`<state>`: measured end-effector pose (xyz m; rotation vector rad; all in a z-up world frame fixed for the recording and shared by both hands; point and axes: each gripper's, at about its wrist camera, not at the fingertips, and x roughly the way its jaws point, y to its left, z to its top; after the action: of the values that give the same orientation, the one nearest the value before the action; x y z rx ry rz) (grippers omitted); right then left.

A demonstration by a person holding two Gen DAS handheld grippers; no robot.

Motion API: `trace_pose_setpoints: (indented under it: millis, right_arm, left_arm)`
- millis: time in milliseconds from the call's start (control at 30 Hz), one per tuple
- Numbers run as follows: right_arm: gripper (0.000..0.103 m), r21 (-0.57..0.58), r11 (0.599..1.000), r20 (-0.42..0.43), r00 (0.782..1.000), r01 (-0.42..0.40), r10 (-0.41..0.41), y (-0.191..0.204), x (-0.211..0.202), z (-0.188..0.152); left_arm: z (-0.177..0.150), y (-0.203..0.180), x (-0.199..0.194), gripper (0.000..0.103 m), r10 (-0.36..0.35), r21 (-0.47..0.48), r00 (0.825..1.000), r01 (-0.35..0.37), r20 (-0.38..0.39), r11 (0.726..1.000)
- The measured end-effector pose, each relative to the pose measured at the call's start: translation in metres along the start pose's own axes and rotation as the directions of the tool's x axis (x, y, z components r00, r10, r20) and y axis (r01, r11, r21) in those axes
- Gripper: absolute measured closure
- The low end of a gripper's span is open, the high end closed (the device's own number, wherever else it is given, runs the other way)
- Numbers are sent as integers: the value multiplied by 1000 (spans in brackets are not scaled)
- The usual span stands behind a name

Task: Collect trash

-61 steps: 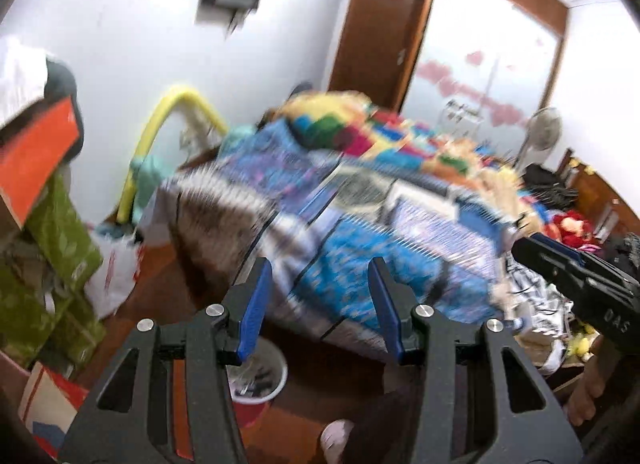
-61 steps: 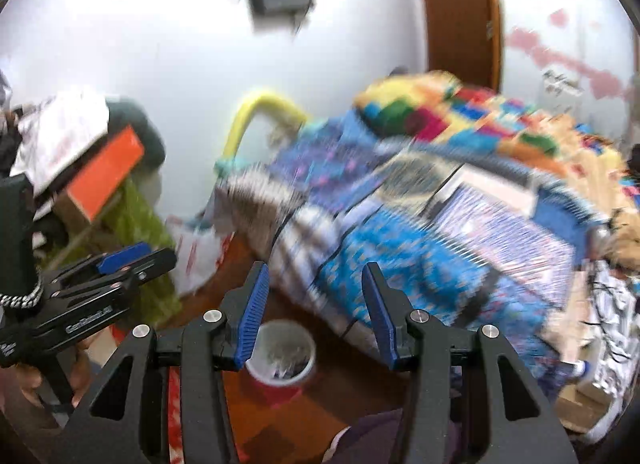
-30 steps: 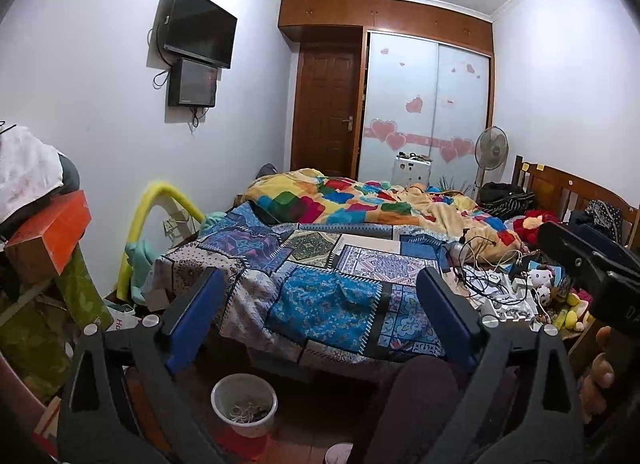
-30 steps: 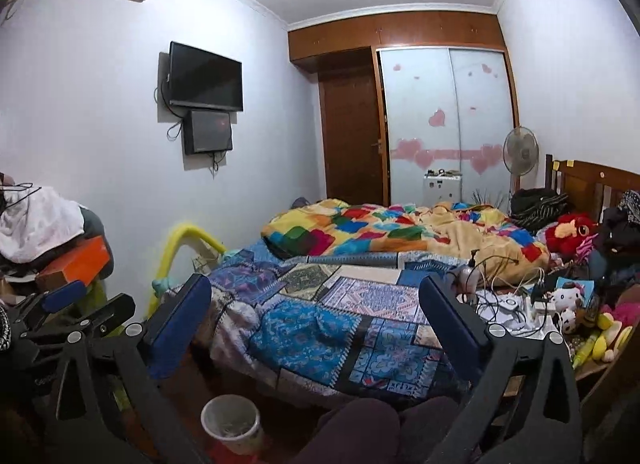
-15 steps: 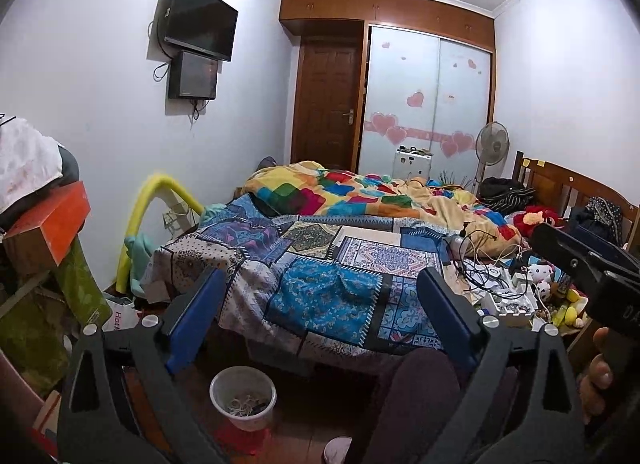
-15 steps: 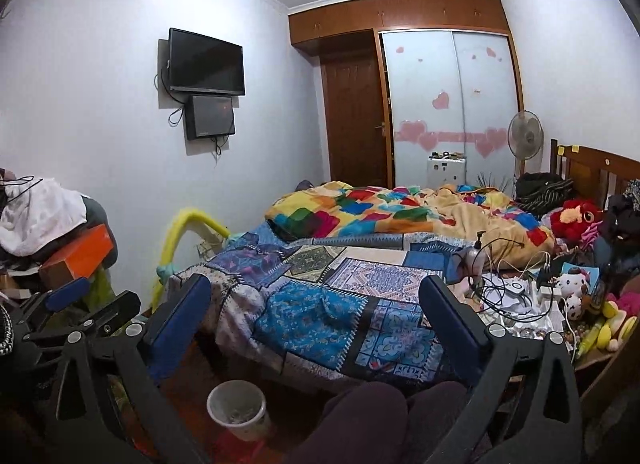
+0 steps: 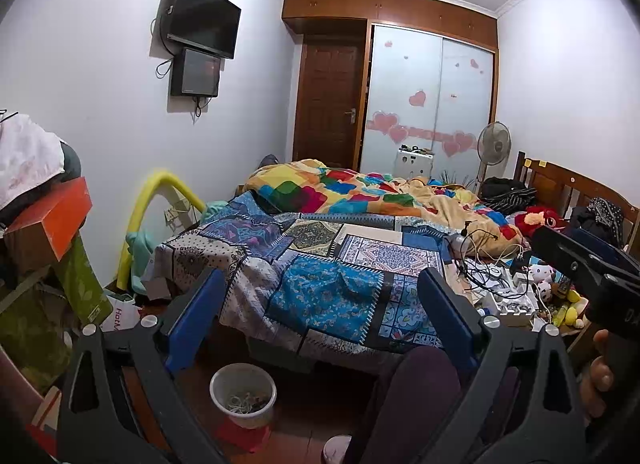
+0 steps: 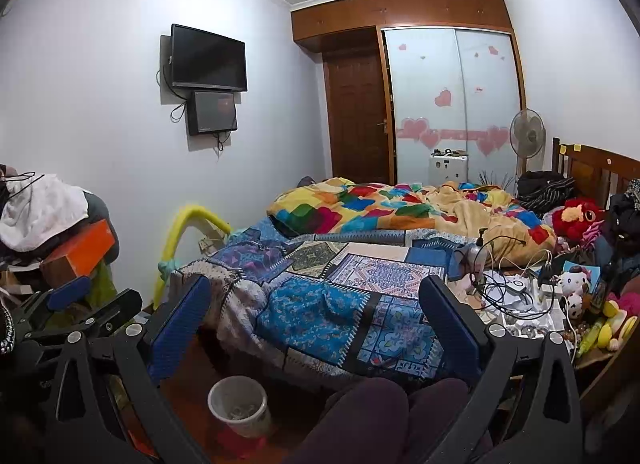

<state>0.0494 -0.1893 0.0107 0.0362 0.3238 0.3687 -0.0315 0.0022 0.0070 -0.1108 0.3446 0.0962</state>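
Both grippers are held up in the air, level, looking across a cluttered bedroom. The left gripper (image 7: 320, 304) has its blue-padded fingers (image 7: 194, 318) spread wide apart with nothing between them, and the right gripper (image 8: 314, 310) is likewise spread wide and empty. In the left wrist view the right gripper shows at the right edge as a black body, with the person's fingertips (image 7: 600, 376) wrapped around its handle below; in the right wrist view the left gripper shows at the left edge. The trash bin (image 7: 243, 394), a small white bucket, stands on the dark wooden floor (image 7: 304, 420) near the foot corner of the bed (image 7: 320, 264), below and between the fingers in both views, resting on something red; it holds a loose tangle of pale scraps at the bottom. The person's knees (image 8: 384, 416), in dark purple cloth, rise just right of the bin. The bed is covered by a blue patchwork spread, with a bright multicoloured blanket (image 8: 380, 207) bunched farther back. On the right side of the bed lie tangled cables (image 8: 504, 288), small white devices, plush toys and yellow items. A television (image 7: 202, 15) hangs on the left wall, and a standing fan (image 8: 527, 135) stands by the wardrobe doors.
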Motion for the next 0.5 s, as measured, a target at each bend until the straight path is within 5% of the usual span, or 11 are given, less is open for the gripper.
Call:
trace_pose_setpoints:
  millis: [500]
  right_arm:
    - [0, -3, 1000, -12, 1000, -4, 4, 2, 2, -3]
  left_arm:
    - [1, 0, 0, 5, 0, 1, 1000, 0, 0, 1000]
